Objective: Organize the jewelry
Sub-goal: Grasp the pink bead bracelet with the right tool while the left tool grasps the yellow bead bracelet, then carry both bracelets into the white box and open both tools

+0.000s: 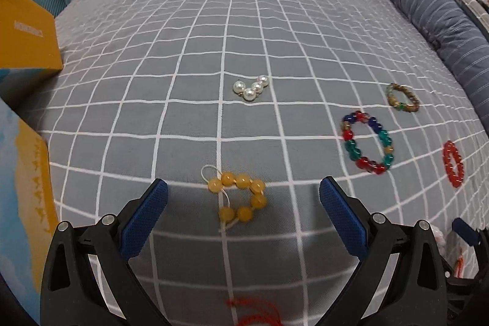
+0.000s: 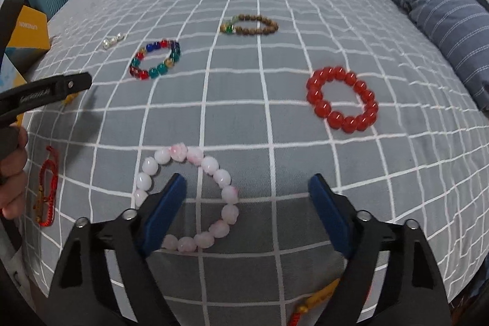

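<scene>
Between spread blue pads, left tool (image 1: pixel 243 193) gaping wide, gripping nothing, framing yellow bead bracelet (image 1: pixel 241 197) lying on checked bedsheet (image 1: pixel 183 118). Right tool (image 2: pixel 247 191) likewise splaying open, empty, left pad overlapping pink-white bracelet (image 2: pixel 195 197). Farther out: red bracelet (image 2: pixel 342 103), multicolour bracelet (image 2: pixel 156 58), pearls (image 1: pixel 250 88) resting apart.
</scene>
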`<state>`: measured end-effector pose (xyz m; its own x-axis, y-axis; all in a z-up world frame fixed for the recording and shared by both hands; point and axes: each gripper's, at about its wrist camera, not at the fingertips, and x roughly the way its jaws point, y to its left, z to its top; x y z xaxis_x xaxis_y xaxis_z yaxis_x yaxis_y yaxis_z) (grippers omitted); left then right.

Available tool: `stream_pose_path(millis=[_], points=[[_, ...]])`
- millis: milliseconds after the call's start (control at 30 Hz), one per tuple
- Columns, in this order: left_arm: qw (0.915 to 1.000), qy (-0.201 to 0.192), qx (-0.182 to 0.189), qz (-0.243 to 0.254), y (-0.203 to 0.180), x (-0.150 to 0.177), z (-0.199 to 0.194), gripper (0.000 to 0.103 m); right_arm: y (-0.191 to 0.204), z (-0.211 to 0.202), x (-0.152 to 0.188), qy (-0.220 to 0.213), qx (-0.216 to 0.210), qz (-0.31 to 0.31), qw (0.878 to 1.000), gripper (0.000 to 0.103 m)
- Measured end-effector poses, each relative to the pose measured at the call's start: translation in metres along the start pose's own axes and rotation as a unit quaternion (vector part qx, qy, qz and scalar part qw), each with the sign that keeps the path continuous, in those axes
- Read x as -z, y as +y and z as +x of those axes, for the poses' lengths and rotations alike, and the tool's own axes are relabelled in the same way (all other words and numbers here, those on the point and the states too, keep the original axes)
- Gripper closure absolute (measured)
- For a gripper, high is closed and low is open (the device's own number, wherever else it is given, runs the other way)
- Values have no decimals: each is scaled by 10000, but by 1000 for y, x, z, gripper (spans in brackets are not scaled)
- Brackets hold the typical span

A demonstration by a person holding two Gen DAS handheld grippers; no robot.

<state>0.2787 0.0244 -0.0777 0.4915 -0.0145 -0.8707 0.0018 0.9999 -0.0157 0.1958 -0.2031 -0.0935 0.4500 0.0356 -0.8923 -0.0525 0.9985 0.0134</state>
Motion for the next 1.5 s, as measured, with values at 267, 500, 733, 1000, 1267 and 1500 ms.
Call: stream_pose_path(millis=[267, 500, 733, 1000, 1267, 1500], points=[[9999, 31, 85, 49, -1, -1, 5, 55, 6, -1, -1, 125, -92, -54, 9999, 67], [9995, 168, 269, 34, -4, 0, -1, 84, 3, -4, -1, 196, -147, 28, 9997, 93], [9994, 53, 344, 40, -2, -3, -18, 84, 2, -16, -1, 70, -242, 65, 9997, 93], [9990, -44, 433, 48, -2, -2, -40, 84, 4, -31, -4, -185, -270, 76, 9994, 93], [9985, -241, 472, 113, -3, 1, -65, 94, 9, -53, -7, -513, -313, 3, 9982, 93], [9978, -342, 544, 151, -3, 1, -84, 94, 15, -67, -13, -702, -326, -61, 9970, 93]])
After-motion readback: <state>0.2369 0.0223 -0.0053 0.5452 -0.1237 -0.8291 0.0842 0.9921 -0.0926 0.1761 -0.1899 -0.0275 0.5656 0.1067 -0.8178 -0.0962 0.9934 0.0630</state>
